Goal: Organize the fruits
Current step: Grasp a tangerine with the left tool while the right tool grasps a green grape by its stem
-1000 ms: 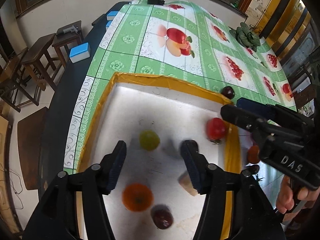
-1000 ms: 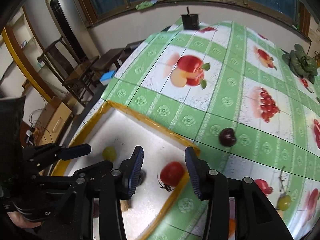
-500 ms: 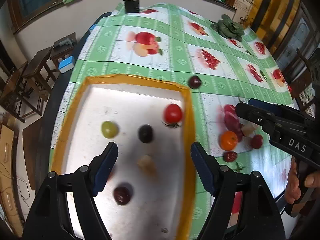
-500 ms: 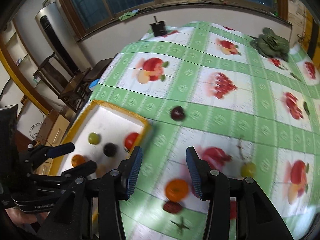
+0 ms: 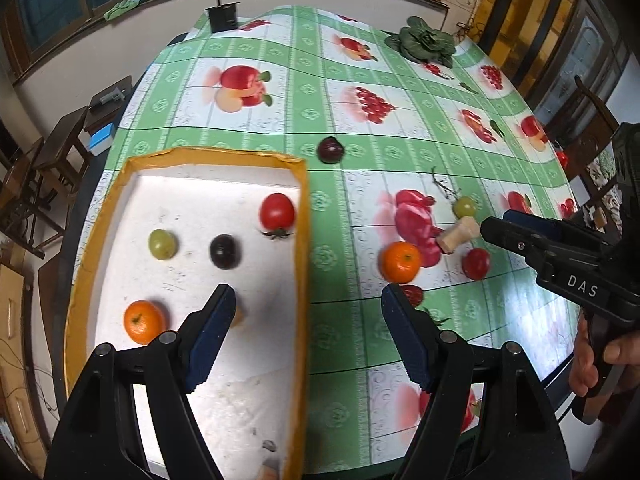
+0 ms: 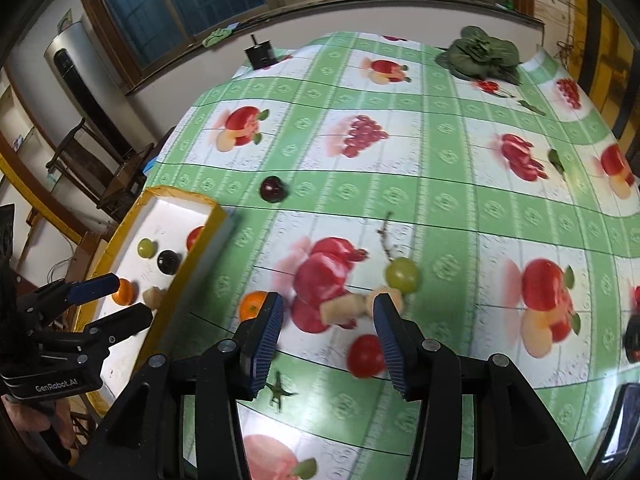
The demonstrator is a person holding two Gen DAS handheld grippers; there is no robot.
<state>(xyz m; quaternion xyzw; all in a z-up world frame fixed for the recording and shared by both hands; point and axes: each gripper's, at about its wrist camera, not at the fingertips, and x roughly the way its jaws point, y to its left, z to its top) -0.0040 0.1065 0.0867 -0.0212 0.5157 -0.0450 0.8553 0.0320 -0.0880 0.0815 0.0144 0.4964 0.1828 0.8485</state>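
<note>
Fruits split: tray [image 5: 108, 208] at left holds orange [image 5: 143, 321], green grape [image 5: 162, 243], dark plum [image 5: 225, 251], tomato [image 5: 277, 211]; left tongs [image 5: 306, 340] wide, empty, over tray's right rim; loose orange [image 6: 252, 305], ginger piece [image 6: 344, 309], red tomato [image 6: 365, 356] on counter [image 6: 440, 200] by right tongs [image 6: 328, 332], half-open, empty; only right view shows its blue pads [image 6: 264, 332].

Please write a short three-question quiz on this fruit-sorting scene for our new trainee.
1. True or false: the red tomato in the tray lies close to its right wall.
2. How many oranges are inside the tray?
3. Which lies farthest from the grippers: A) the dark plum on the tablecloth, B) the green grape, C) the orange on the cloth?

Key: 1 true; 2 one; 3 A.
</note>
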